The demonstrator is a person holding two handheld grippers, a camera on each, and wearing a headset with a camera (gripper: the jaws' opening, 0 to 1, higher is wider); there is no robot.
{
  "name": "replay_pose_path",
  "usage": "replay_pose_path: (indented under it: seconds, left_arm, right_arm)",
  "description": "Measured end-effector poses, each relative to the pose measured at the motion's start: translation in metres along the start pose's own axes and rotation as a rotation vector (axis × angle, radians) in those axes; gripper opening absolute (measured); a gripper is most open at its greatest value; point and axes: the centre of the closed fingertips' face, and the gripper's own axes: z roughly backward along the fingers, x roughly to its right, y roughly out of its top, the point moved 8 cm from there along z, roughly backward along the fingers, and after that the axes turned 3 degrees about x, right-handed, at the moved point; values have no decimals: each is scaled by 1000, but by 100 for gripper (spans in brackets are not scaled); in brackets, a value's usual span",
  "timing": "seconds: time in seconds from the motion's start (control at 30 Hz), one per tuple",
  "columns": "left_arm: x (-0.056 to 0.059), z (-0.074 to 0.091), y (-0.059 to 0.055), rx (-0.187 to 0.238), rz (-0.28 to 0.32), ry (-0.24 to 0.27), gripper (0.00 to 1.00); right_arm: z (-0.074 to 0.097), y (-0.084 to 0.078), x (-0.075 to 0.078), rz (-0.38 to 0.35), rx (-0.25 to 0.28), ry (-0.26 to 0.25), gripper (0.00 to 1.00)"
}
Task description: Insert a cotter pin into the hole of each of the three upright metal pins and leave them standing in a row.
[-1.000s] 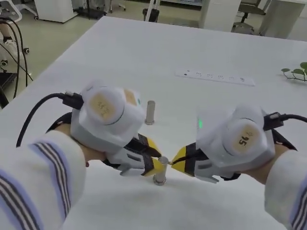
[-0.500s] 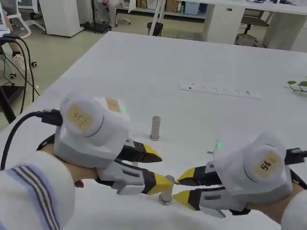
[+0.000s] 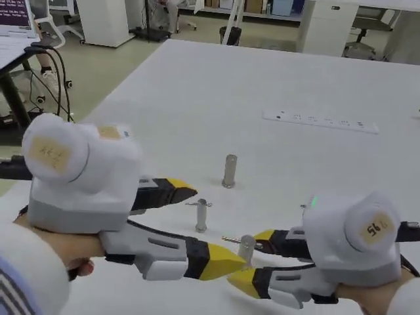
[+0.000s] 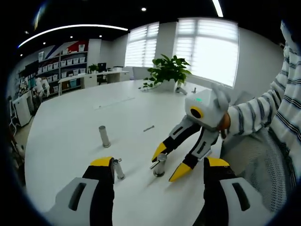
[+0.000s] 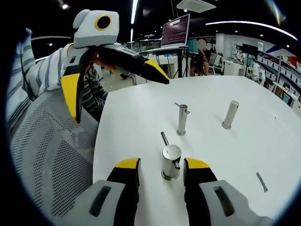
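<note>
Satin metal pins (image 3: 229, 170) on a matt white worktop (image 3: 197, 98)
Pins: smooth, dull-grey metal with a faint sheen. Fingers (image 3: 220, 260): hard plastic, yellow tips over black, slightly glossy. Sleeve (image 4: 282, 103): soft striped cloth.

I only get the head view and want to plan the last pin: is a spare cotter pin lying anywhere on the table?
Observer: Yes. In the right gripper view a loose cotter pin lies flat on the table, right of the right tool's jaws.
Operator: Near the bare pin?
Observer: Beside it, not touching; the left gripper view shows table between them.
Operator: Anything else out there?
Observer: A potted plant at the table's far edge.
</note>
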Motion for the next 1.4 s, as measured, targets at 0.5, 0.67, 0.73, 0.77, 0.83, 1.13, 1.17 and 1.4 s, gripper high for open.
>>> replay_pose_path:
  seconds: [0.5,0.67,0.73,0.77,0.83,1.13,1.17,1.4]
  left_arm:
    - [14,5,-12,-20,31,56,99]
    - [13,5,-12,-2,68,73,99]
    - [12,6,-12,-4,65,74,99]
    - [13,6,-12,-8,66,72,99]
    - [12,6,-12,-14,66,77,99]
    - [13,6,-11,-28,63,73,99]
    - [14,6,-11,-29,63,71,99]
    - [14,5,-9,-13,73,71,99]
  right_arm:
    - [-9,-8,3,-69,29,16,34]
    - [-11,-6,5,-92,51,11,31]
    - [-11,-6,5,-92,61,12,28]
    - [-11,-6,4,-92,64,9,28]
    - [-12,-6,5,-95,65,8,28]
    - [-18,-4,4,-72,85,-6,21]
    - [-18,-4,4,-72,84,-8,20]
    - [-20,-7,8,-86,88,-38,12]
